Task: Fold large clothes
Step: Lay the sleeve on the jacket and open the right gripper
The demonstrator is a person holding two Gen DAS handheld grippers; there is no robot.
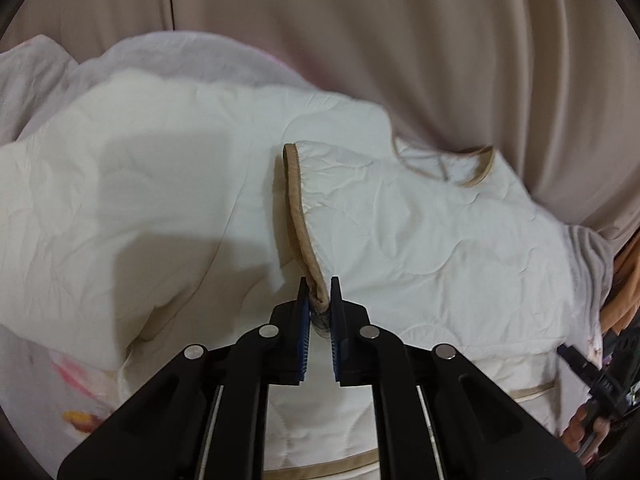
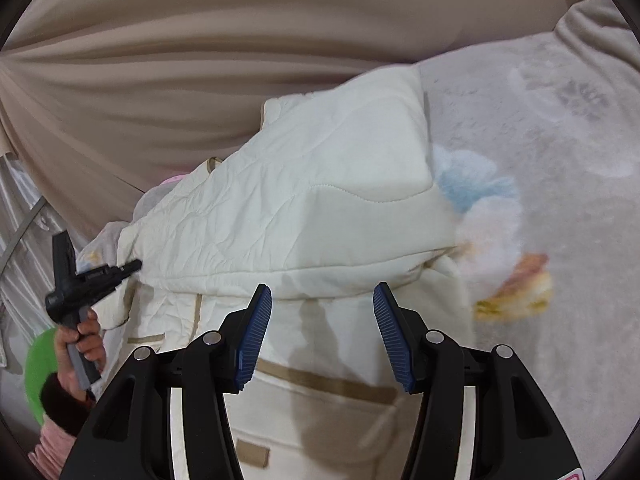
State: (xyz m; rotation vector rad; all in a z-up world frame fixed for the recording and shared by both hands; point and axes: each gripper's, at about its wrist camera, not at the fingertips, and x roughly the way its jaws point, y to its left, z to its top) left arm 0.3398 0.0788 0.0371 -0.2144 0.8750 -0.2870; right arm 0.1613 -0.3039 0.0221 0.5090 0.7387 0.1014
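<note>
A cream quilted jacket (image 1: pixel 420 240) with tan trim lies spread on a pale fleece blanket. My left gripper (image 1: pixel 319 294) is shut on the jacket's tan-trimmed front edge (image 1: pixel 298 208) and holds that flap lifted off the body. In the right wrist view the same jacket (image 2: pixel 320 208) shows with a sleeve folded across it and a tan-edged pocket (image 2: pixel 320 392) below. My right gripper (image 2: pixel 322 300) is open and empty, just above the jacket's lower body. The left gripper (image 2: pixel 86 276) appears at the left of that view, held in a hand.
The fleece blanket (image 2: pixel 540 128) with a blue and orange flower print (image 2: pixel 492 220) covers the surface to the right. A beige curtain (image 1: pixel 400 40) hangs close behind. A green round object (image 2: pixel 40 364) sits at the far left. The right gripper (image 1: pixel 592 380) shows at the left view's right edge.
</note>
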